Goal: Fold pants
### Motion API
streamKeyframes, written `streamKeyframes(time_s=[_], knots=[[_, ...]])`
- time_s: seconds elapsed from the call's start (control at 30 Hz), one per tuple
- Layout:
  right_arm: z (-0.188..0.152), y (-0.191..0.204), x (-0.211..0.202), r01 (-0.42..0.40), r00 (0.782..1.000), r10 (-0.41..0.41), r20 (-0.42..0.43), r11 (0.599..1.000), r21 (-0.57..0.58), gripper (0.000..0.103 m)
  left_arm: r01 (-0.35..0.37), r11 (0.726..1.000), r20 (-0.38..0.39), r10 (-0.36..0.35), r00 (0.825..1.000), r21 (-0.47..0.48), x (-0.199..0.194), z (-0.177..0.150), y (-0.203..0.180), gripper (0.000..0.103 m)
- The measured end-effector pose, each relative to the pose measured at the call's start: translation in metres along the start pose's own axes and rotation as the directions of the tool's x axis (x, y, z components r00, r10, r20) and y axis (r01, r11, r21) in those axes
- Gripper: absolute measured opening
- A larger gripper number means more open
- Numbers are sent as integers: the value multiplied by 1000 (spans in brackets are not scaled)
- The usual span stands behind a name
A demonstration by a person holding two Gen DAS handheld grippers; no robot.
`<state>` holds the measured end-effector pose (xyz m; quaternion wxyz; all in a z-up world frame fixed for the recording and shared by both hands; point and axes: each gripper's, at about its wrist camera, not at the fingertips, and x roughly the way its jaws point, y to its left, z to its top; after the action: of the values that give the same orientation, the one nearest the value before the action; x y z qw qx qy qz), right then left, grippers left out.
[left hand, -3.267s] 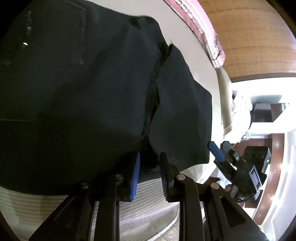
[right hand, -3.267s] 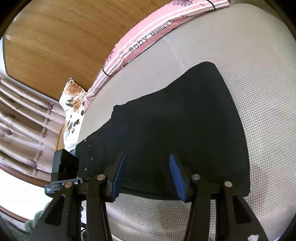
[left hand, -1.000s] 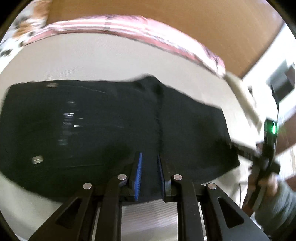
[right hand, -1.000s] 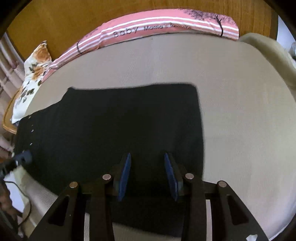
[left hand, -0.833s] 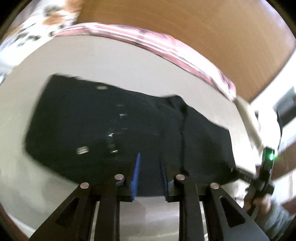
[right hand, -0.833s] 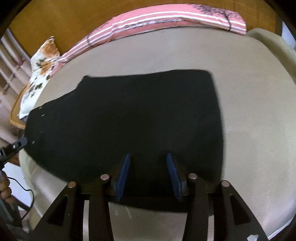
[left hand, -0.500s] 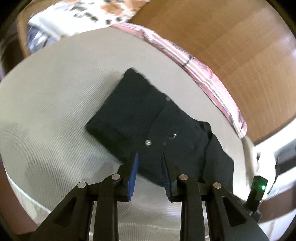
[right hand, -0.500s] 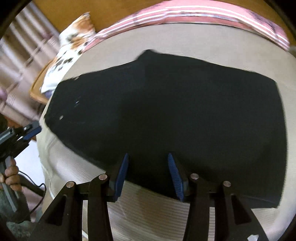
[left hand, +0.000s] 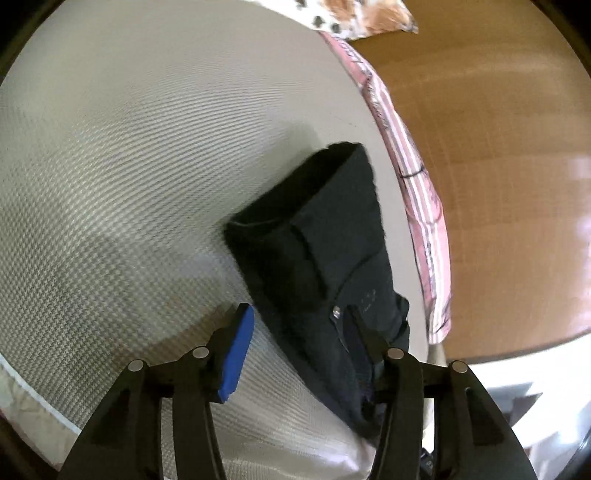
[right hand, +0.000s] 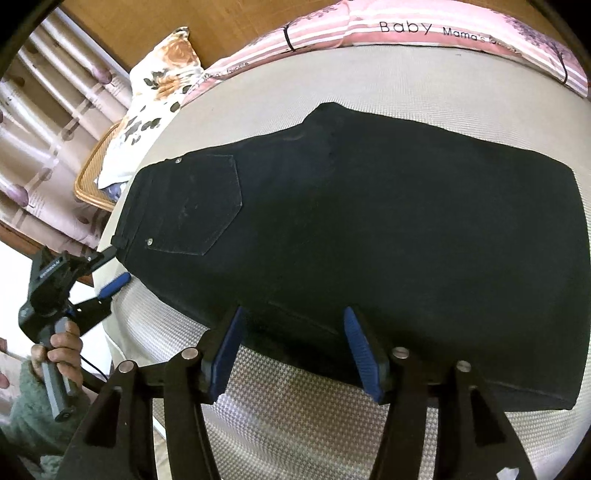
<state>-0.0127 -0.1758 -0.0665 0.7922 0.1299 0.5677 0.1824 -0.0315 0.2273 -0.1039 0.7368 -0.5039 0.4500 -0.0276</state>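
Black pants lie folded flat on the beige mattress, waistband and back pocket to the left in the right wrist view. My right gripper hovers at their near edge, jaws opening, the hem between the pads but not pressed. My left gripper, held in a hand, sits at the waistband's near corner. In the left wrist view the pants run away from the left gripper. Its jaws are opening, one finger above the cloth and the blue pad over bare mattress.
A pink striped bolster and a floral pillow lie along the wooden headboard. A curtain and a wicker tray stand beyond the bed's left side. The mattress edge runs close below the left gripper.
The left gripper swung from above the middle of the pants to the waistband end, rolling as it went, and its jaws widened. The right gripper slid left along the near edge and opened further.
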Motion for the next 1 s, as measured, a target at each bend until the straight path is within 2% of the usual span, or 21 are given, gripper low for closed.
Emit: streamKeyframes(time_s=[0.13,0.33,0.43,0.47,0.57,0.67,0.7,0.73,0.77,0.8,0.87,0.97,1.0], knots=[[2,0,0,6,1000,-6,0,1000,6,54,49,997,11,-48,999,-61,6,4,13,56],[9,3,4,3,1000,-3,-1,1000,16,54,108,993,61,-106,993,-44,11,14,17,58],[9,2,5,3,1000,-3,-4,1000,23,54,97,995,99,-98,990,14,17,15,8,59],[10,2,6,1,1000,-1,-4,1000,24,54,69,996,119,-75,990,53,19,15,2,59],[11,4,6,6,1000,-6,0,1000,27,54,33,990,153,-54,987,137,22,9,-10,69],[12,7,5,10,1000,-10,6,1000,17,54,26,990,153,-47,987,140,23,10,-9,69],[12,7,5,9,1000,-9,8,1000,19,54,30,992,149,-49,988,125,23,12,-7,67],[12,7,4,8,1000,-8,10,1000,23,54,27,994,146,-42,988,108,22,14,-5,57],[12,6,4,8,1000,-8,14,1000,27,54,18,997,143,-30,989,81,23,16,0,39],[13,4,2,6,1000,-6,19,999,33,54,19,998,130,-27,991,63,23,18,4,35],[13,1,-2,3,999,-5,34,999,46,54,24,998,128,-31,991,54,24,19,4,27],[13,-5,-15,2,998,-6,68,998,60,54,-26,989,157,3,988,143,12,11,-20,25],[13,-8,-22,3,996,-9,86,998,68,54,-22,983,164,-8,987,182,7,8,-34,24]])
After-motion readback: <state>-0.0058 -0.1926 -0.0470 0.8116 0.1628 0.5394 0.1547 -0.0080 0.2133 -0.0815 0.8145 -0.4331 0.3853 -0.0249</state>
